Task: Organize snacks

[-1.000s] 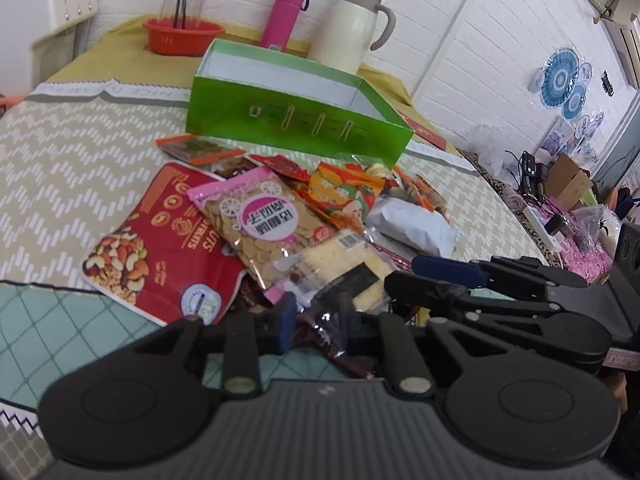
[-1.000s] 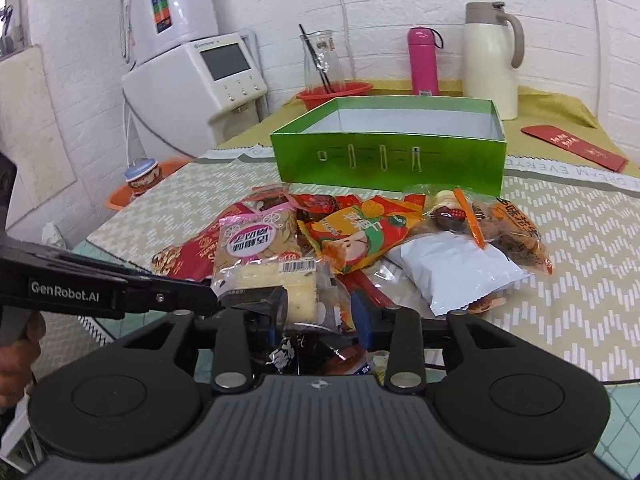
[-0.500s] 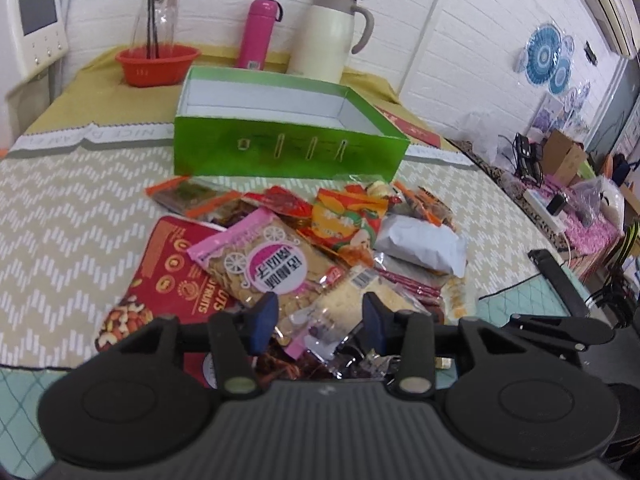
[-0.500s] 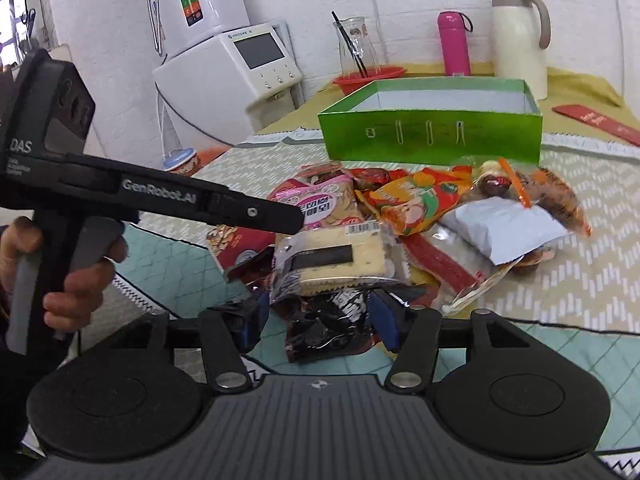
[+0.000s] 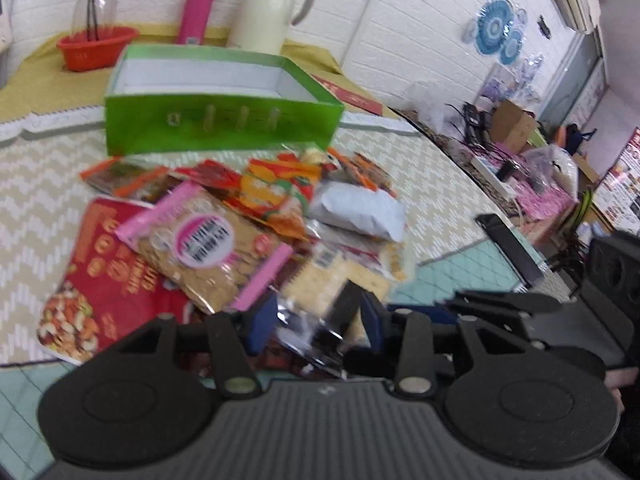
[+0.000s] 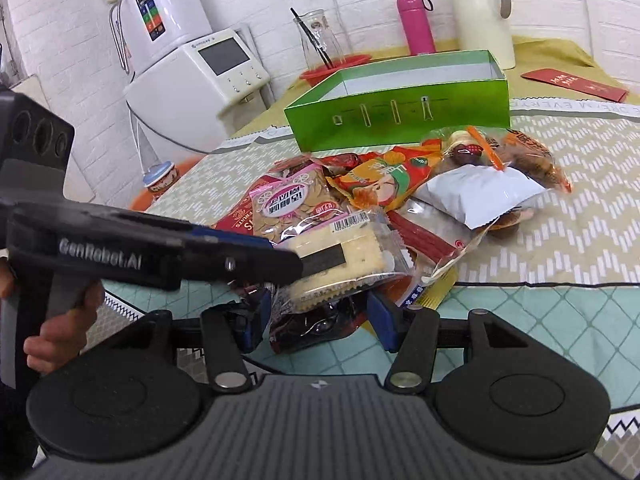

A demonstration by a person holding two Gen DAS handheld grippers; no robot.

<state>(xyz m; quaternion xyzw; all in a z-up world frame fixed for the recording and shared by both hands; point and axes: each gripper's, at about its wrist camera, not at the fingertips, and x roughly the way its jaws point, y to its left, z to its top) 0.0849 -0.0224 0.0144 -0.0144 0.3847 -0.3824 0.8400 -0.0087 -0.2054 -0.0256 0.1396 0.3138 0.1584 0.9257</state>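
Observation:
A heap of snack packets lies in front of an open green box (image 5: 220,128) (image 6: 400,116). Nearest is a clear cracker packet (image 5: 332,280) (image 6: 348,252), resting on a dark red packet (image 6: 316,328). My left gripper (image 5: 318,320) (image 6: 286,256) comes in from the left, jaws partly apart astride the cracker packet's near end; the blur hides whether the pads touch it. My right gripper (image 6: 320,316) is open wide, with the dark red packet between its jaws. Behind lie a pink biscuit bag (image 5: 200,248), a red nut bag (image 5: 108,288) and a white packet (image 6: 480,196).
Behind the box stand a cream jug (image 6: 480,12), a pink bottle (image 6: 416,24) and a glass carafe (image 6: 316,36) in a red basket. A white appliance (image 6: 192,76) is off the table's left. A red envelope (image 6: 572,84) lies far right. A person's hand (image 6: 60,336) holds the left gripper.
My left gripper's jaws spread wider, and it dropped from above the heap to the cracker packet's end. The right gripper's jaws also widened. Both wrists rolled.

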